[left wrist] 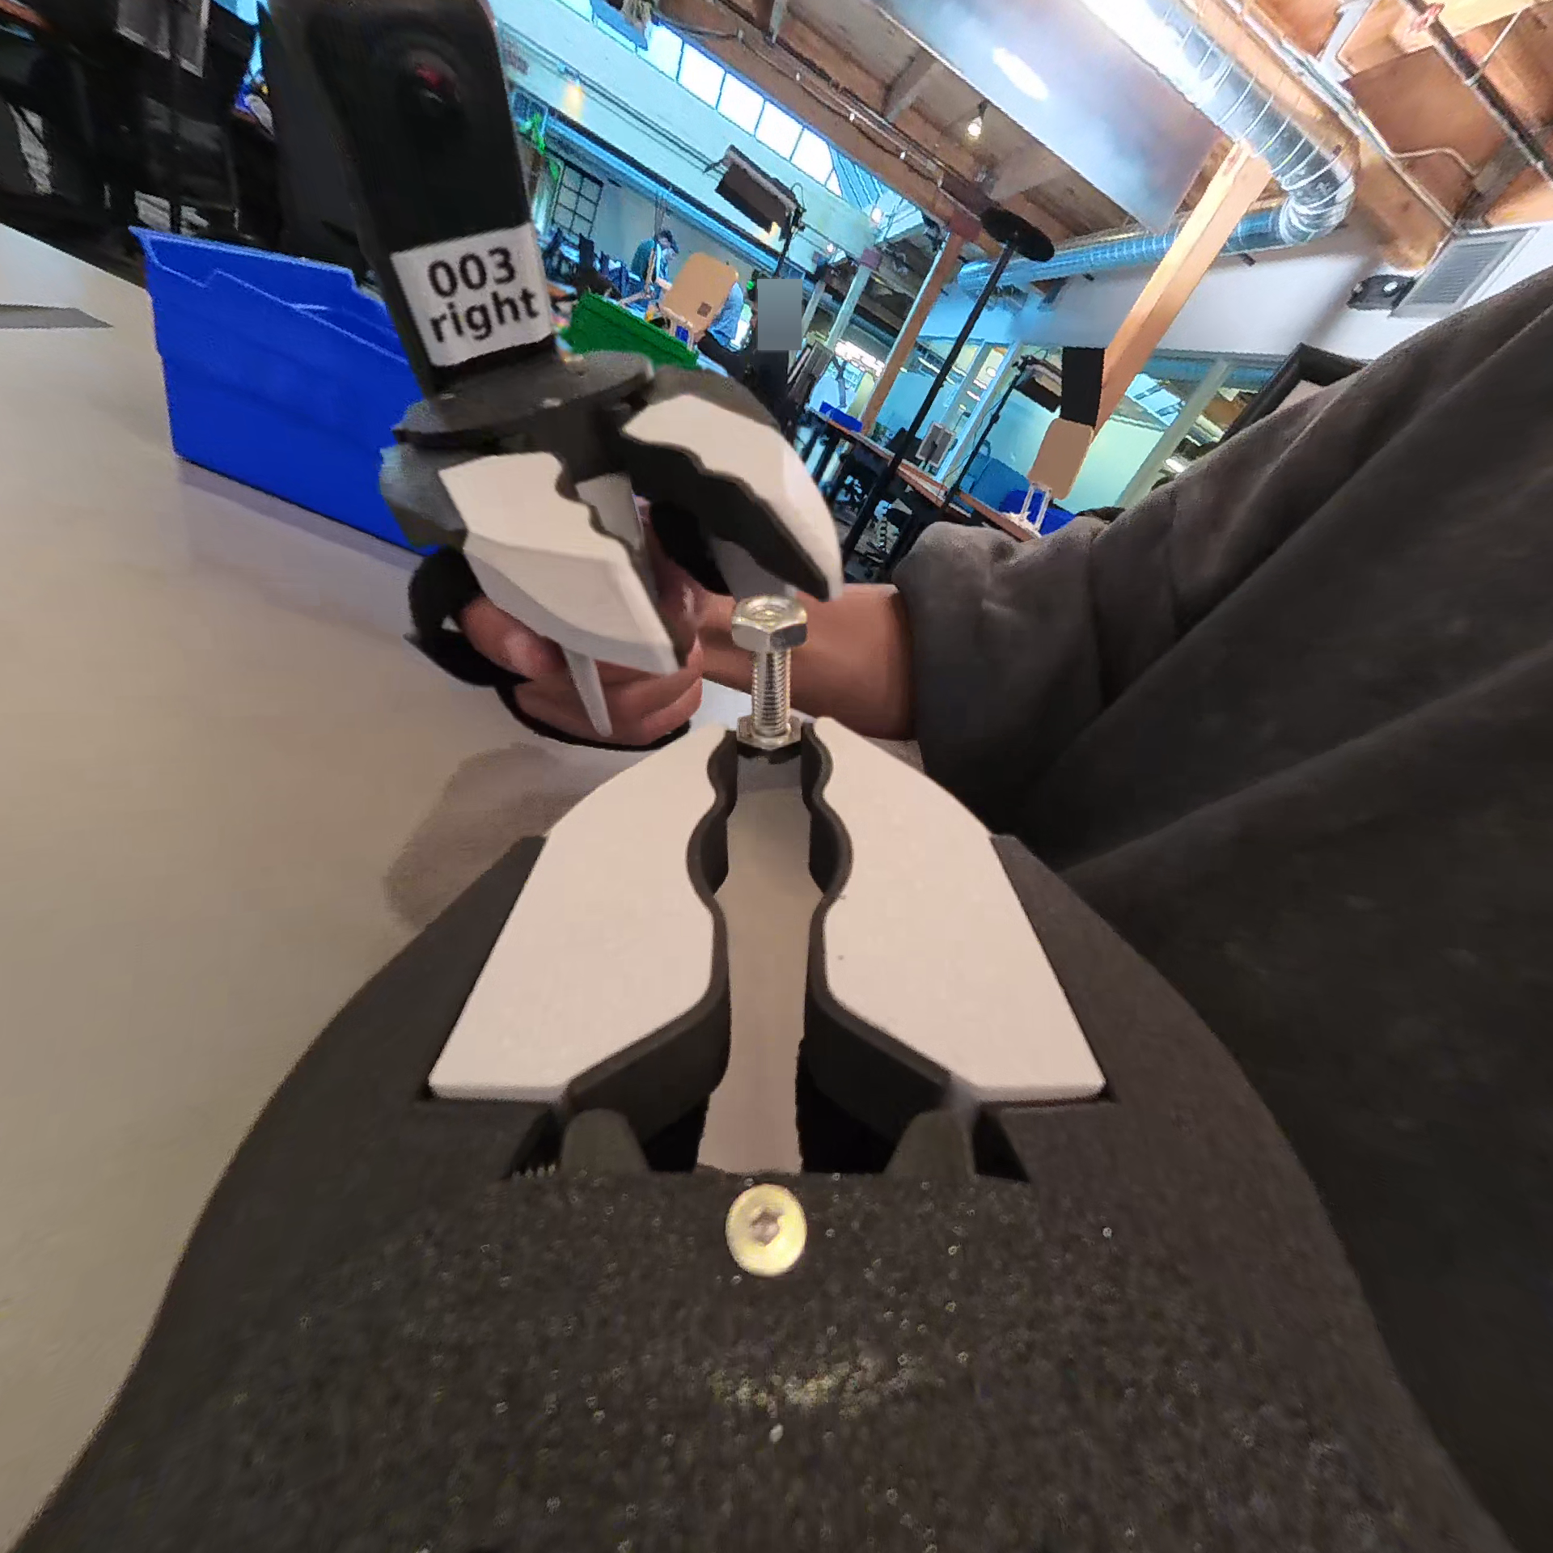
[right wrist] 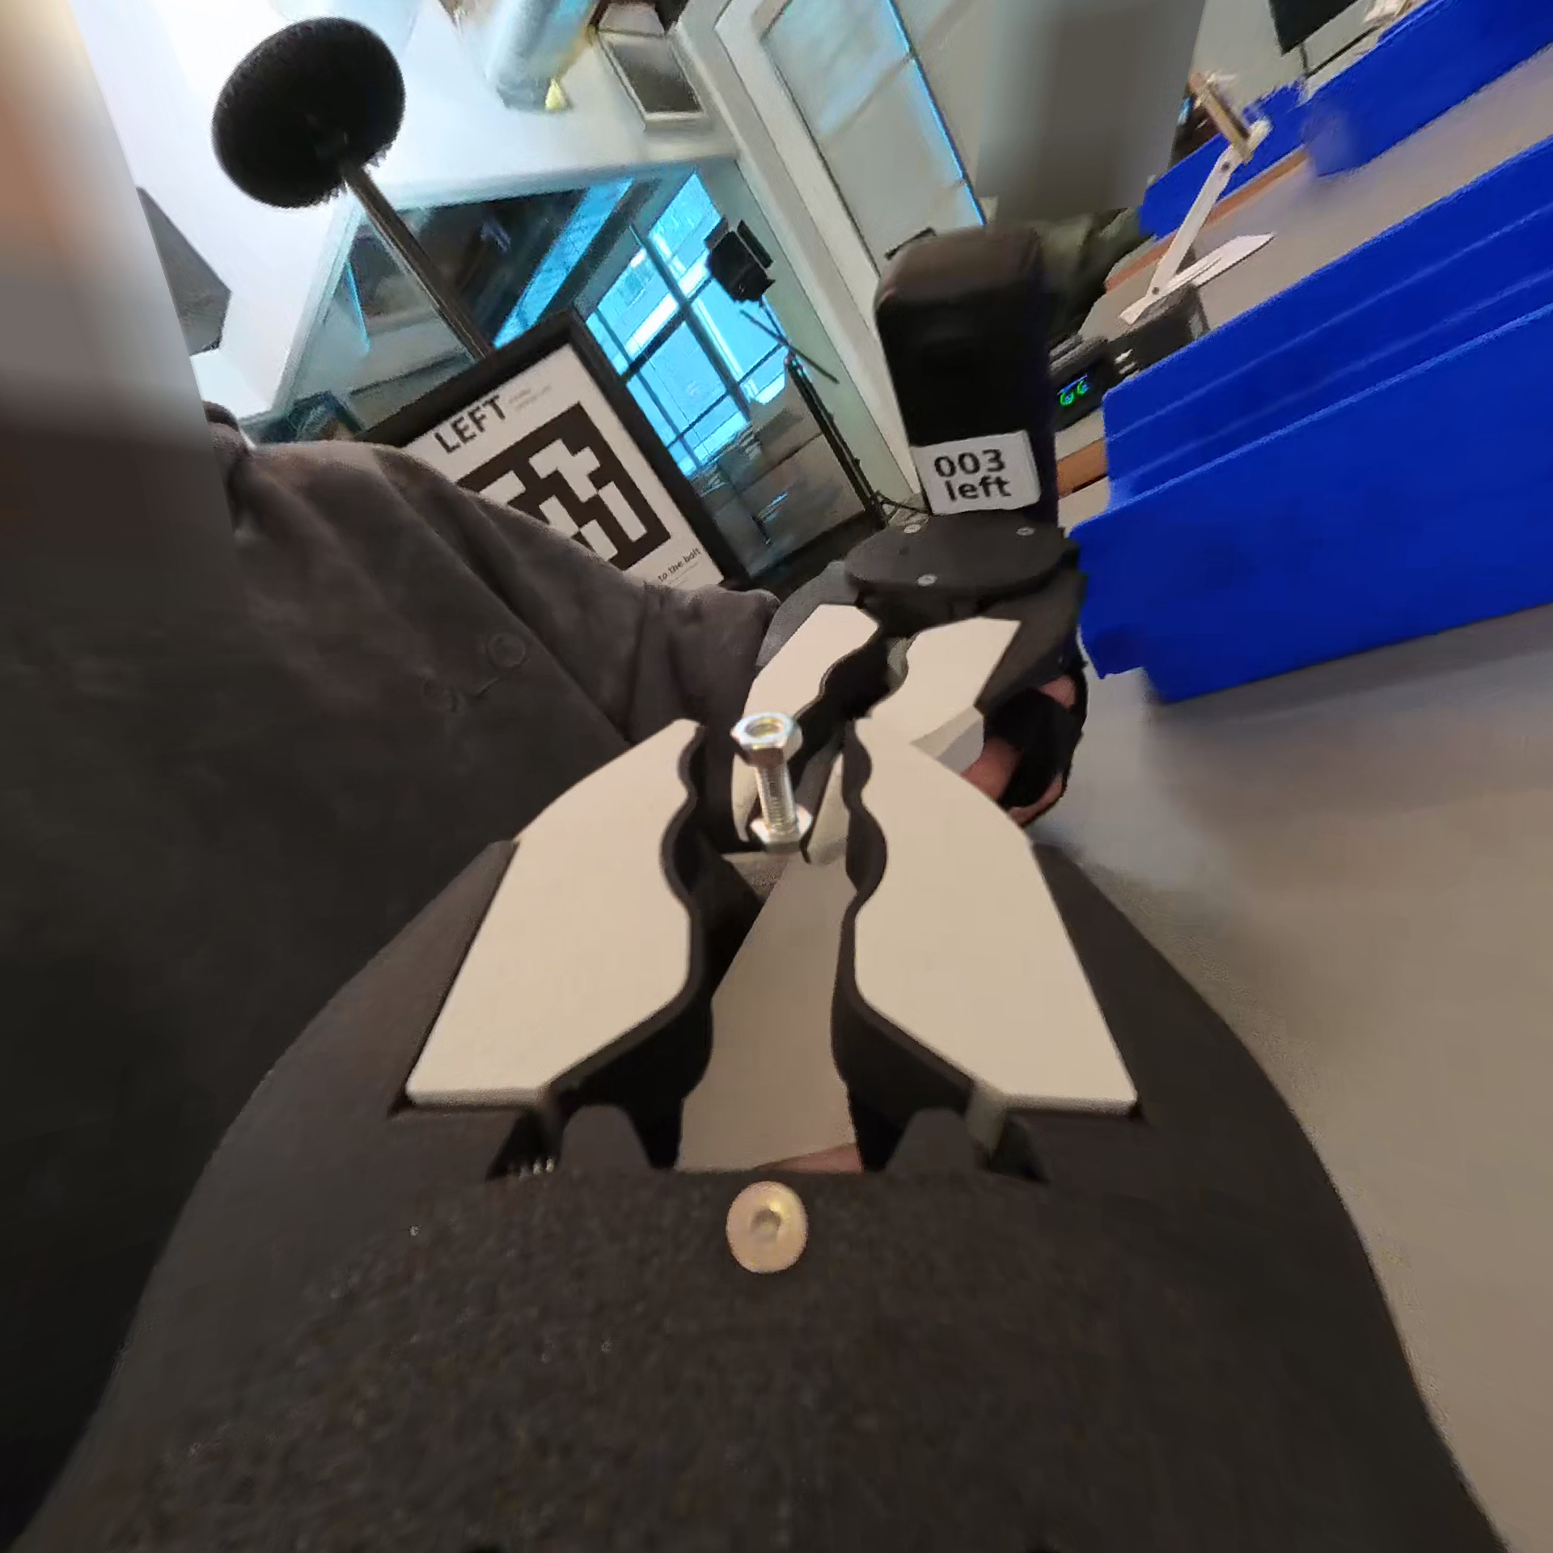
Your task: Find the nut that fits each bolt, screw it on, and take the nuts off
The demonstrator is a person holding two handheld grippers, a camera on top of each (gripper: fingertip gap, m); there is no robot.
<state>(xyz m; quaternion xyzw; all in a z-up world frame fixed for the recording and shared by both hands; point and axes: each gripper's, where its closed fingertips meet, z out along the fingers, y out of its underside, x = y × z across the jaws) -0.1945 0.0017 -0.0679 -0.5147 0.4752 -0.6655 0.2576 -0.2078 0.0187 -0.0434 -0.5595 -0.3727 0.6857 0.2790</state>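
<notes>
Bolt (left wrist: pixel 766 685) and nut (left wrist: pixel 768 623): bright shiny threaded metal. Left gripper (left wrist: pixel 766 739): matt grey smooth finger plates on grainy black plastic body, one glossy metal screw (left wrist: pixel 765 1241). Bin (left wrist: pixel 277 370): glossy blue plastic. Sleeve (left wrist: pixel 1260 672): dark matt cloth. Table (left wrist: pixel 168 672): smooth matt grey.

A blue bin (left wrist: pixel 277 378) sits on the grey table (left wrist: pixel 168 756), beside a dark sleeve (left wrist: pixel 1260 672).

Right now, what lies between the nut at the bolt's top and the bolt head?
Only bare threaded shank of the bolt between the nut and the head in the left tool; both wrist views show it.
</notes>
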